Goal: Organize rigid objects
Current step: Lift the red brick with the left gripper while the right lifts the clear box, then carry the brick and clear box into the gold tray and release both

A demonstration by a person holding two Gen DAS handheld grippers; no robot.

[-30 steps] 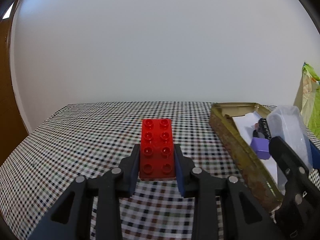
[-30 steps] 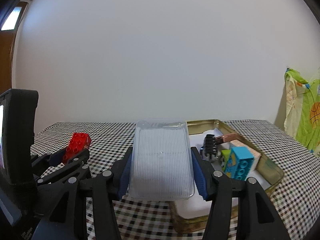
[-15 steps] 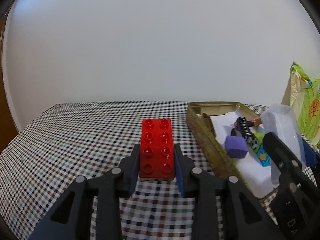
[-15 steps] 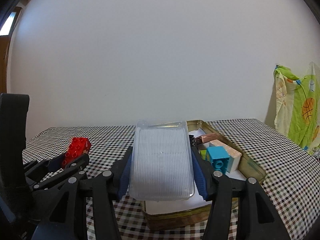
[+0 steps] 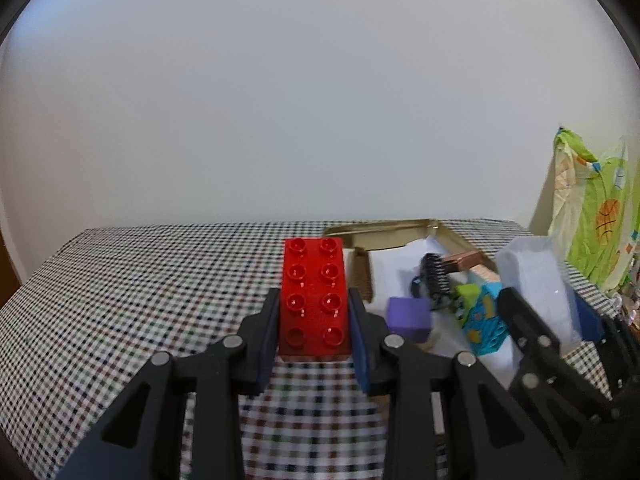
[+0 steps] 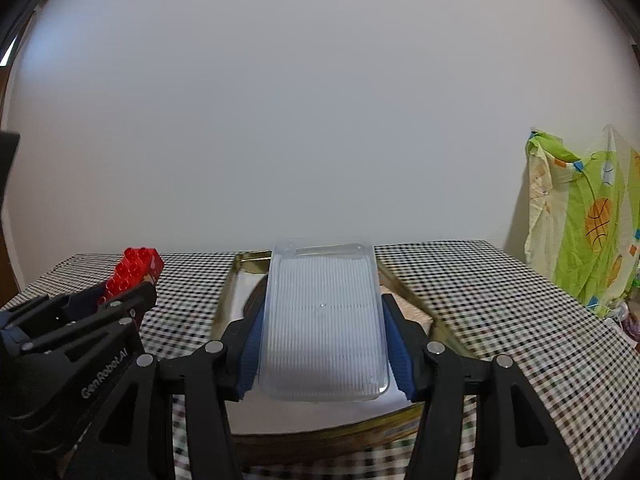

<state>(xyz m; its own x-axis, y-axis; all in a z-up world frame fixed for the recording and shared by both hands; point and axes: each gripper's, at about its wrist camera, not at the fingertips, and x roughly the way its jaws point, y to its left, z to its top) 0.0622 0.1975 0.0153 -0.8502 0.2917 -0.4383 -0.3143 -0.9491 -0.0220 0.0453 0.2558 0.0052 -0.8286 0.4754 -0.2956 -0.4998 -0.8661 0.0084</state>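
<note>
My left gripper (image 5: 314, 312) is shut on a red studded brick (image 5: 314, 300) and holds it above the checked tablecloth, just left of a gold metal tin (image 5: 384, 230). The tin holds a purple block (image 5: 409, 319), a black comb-like piece (image 5: 434, 278), a green and blue brick (image 5: 482, 316) and a wooden block. My right gripper (image 6: 322, 320) is shut on a clear ribbed plastic box (image 6: 322, 320) and holds it over the tin (image 6: 226, 292), hiding most of its contents. The red brick (image 6: 134, 272) and left gripper also show in the right wrist view (image 6: 80, 320).
The table wears a black and white checked cloth (image 5: 140, 300). A green and yellow patterned cloth (image 6: 580, 224) hangs at the far right beyond the table's edge. A plain white wall stands behind the table.
Both grippers have moved right with their loads. The red brick is now beside the tin's left rim, and the clear box has come over the middle of the tin.
</note>
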